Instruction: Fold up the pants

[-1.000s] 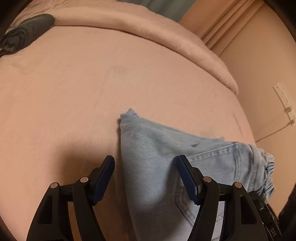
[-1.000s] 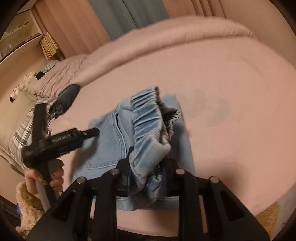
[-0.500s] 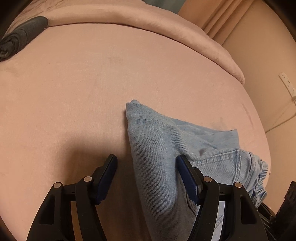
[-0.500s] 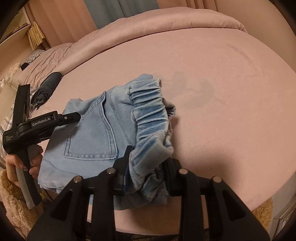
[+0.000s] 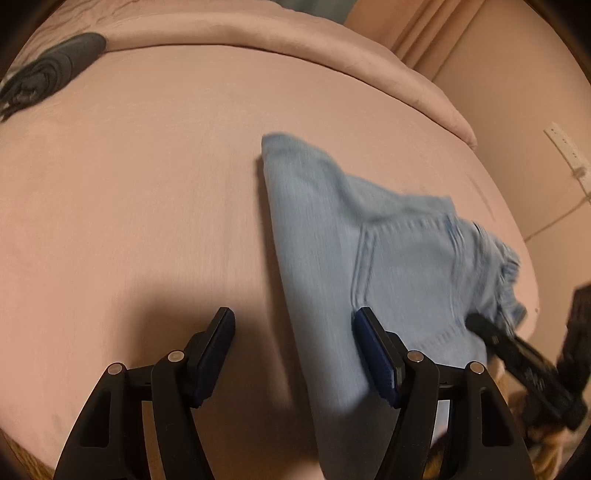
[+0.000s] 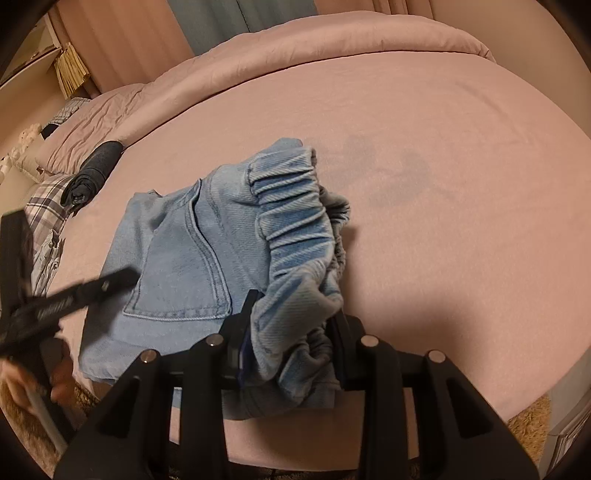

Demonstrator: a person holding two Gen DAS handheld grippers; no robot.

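Light blue denim pants [image 6: 184, 251] lie folded on the pink bed [image 6: 443, 184], back pocket [image 6: 181, 273] up. My right gripper [image 6: 293, 314] is shut on the bunched elastic waistband [image 6: 291, 210], which fills the gap between its jaws and rests low over the bed's near edge. In the left wrist view, blurred by motion, my left gripper [image 5: 295, 325] hangs open over the pants' [image 5: 332, 229] folded left edge, its right finger [image 5: 373, 347] above the denim and nothing pinched. The left gripper's tip [image 6: 122, 277] shows beside the pocket, and the right gripper [image 5: 476, 321] shows at the waistband.
A dark grey rolled garment [image 6: 92, 170] lies far left on the bed, next to plaid pillows [image 6: 44, 199]. A pink duvet [image 5: 258, 33] is bunched along the far side. A hand [image 6: 14, 380] holds the left gripper's handle. A shaggy rug [image 6: 528, 417] lies below the bed's edge.
My right gripper sank and brought the waistband down onto the bed, its jaws a little wider. My left gripper drew back, so the pants now sit farther out and to the right.
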